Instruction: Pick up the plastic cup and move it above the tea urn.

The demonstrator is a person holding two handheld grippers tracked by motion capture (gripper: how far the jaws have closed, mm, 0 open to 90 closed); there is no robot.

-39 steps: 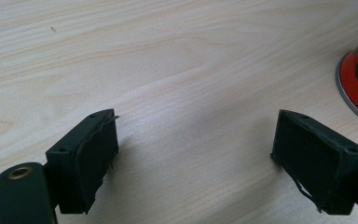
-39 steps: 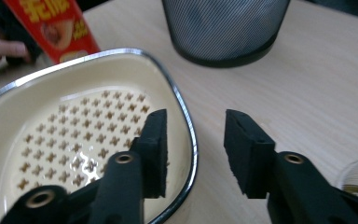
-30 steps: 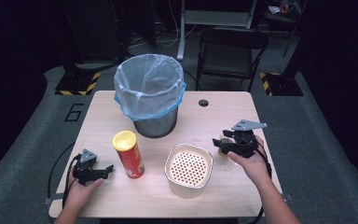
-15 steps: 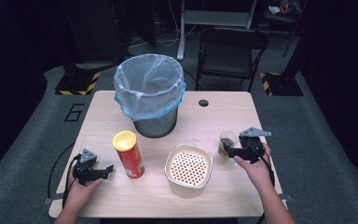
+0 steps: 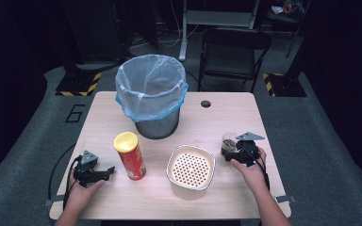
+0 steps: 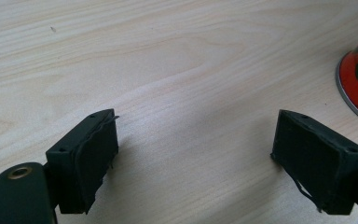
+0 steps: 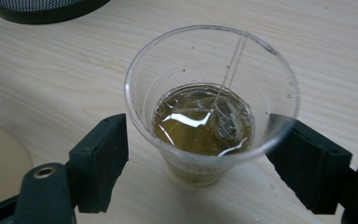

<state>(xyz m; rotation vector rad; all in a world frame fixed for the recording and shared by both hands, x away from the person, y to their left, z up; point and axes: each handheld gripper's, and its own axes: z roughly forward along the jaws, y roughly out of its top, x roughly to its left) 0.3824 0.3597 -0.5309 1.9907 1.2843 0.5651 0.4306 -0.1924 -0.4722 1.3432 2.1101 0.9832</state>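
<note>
The right claw [image 7: 200,163] stands open around a clear cup [image 7: 212,100] of brownish liquid, while the left claw [image 6: 193,158] rests open on the worktop [image 6: 168,60].

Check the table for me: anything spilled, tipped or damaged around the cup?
Nothing spilled or tipped. The clear plastic cup stands upright with brownish liquid inside, between the open right tongs. One faint line runs down its wall, maybe a crack or a seam. The chips can and bin stand upright.

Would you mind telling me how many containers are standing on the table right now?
4: the lined bin at the back, the red can front left, the perforated tub in front, and the clear cup between the right gripper's jaws.
</note>
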